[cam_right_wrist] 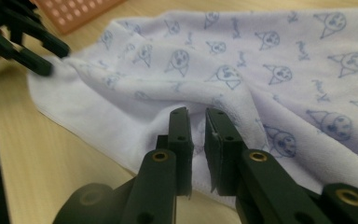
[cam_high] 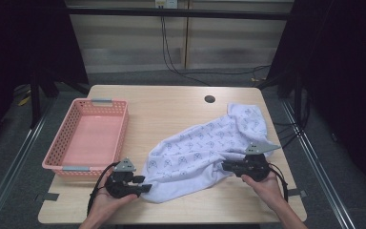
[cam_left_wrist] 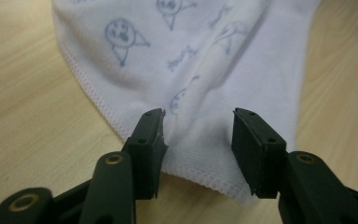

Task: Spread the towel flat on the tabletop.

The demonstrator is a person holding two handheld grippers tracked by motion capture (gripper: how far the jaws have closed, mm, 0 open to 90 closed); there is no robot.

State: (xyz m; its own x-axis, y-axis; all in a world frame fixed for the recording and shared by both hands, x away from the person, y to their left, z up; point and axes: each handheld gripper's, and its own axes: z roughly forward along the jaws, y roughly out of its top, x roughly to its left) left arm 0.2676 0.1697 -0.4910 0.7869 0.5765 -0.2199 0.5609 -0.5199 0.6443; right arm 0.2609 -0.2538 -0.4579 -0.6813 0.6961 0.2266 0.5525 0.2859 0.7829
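A white towel printed with small blue cartoon faces lies crumpled across the middle and right of the wooden table. My left gripper is at the towel's near-left corner. In the left gripper view it is open, with the hemmed corner of the towel lying between the two jaws. My right gripper is at the towel's near-right edge. In the right gripper view its jaws are pressed almost together on a raised fold of the towel. The left gripper also appears far off in that view.
A pink plastic basket stands on the left side of the table, with nothing in it. A round cable hole is near the table's far edge. Bare wood lies along the near edge between the person's hands.
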